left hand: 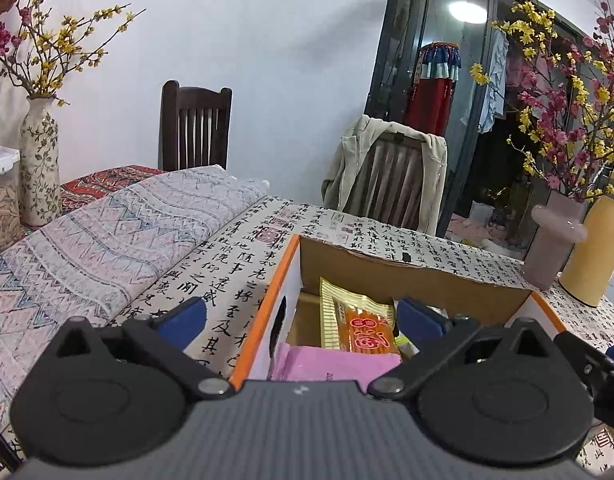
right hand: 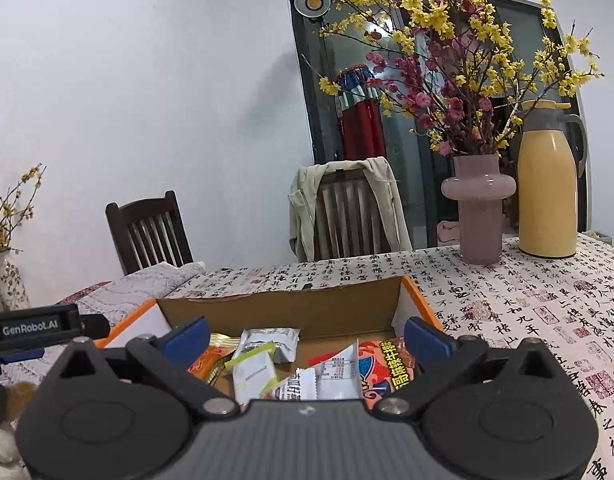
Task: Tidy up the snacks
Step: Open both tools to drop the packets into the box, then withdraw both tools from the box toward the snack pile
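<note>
Both grippers (left hand: 303, 316) (right hand: 307, 336) gape over the box's orange rim (right hand: 423, 300).

Domestic dining room. Evidence: table under a calligraphy-print tablecloth (right hand: 527, 300) at lower right, wooden dining chairs (right hand: 147, 232) left of centre, jacket (right hand: 307, 200) draped over one, flower vase (right hand: 479, 216) and yellow thermos jug (right hand: 547, 184) at right.

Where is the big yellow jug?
In the right wrist view, the yellow jug stands upright at the far right of the table, right beside the pink vase of flowers and beyond the snack box.
</note>
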Demonstrator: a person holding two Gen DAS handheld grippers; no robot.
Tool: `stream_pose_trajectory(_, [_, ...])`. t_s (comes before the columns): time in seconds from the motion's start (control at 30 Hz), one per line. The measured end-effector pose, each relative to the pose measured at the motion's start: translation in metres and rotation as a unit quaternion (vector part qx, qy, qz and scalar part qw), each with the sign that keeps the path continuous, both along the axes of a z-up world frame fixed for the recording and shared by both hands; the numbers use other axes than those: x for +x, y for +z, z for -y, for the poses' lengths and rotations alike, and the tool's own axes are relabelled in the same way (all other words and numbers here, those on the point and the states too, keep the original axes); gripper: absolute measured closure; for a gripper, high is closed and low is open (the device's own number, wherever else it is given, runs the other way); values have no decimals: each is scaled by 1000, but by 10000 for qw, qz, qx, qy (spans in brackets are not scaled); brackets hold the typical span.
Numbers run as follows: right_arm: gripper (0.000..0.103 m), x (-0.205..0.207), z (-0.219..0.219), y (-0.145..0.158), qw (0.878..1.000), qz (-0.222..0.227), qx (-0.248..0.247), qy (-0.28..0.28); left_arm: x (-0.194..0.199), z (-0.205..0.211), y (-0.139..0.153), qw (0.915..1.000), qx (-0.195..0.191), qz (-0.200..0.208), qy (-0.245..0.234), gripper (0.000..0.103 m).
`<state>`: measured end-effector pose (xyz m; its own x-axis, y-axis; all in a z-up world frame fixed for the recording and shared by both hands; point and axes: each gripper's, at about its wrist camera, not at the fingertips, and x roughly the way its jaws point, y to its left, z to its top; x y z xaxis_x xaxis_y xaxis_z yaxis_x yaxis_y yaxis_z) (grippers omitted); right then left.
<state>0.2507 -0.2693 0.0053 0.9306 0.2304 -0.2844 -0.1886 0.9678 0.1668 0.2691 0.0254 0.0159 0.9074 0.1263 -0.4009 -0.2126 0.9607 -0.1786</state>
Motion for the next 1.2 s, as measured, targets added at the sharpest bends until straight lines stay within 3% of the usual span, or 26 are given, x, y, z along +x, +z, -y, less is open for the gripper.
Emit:
stream_pose_trajectory(0.27, [0,-4,-1,3,9999,102,-24,4,-4,1,4,9999,-15,84,52,0])
stream_pose_trajectory(0.47, [0,-3,-1,2,9999,88,-61,12,-23,-5,26,9993,-156,304,156,0])
stream_pose_trajectory(0.7, [0,-10,-4,6,9995,235,-209,53,-57,-20,36,9994,-262,235,16,0])
stream_pose_trajectory(0.97, [0,-59,-2,37,9965,676,-464,-134,-97,-48,18,10000,53,-26,66,0])
stream_pose_trajectory(1.2, [0,-108,-5,38,9966,631,-498,-203,-118,-71,1,9992,350,22,192,0])
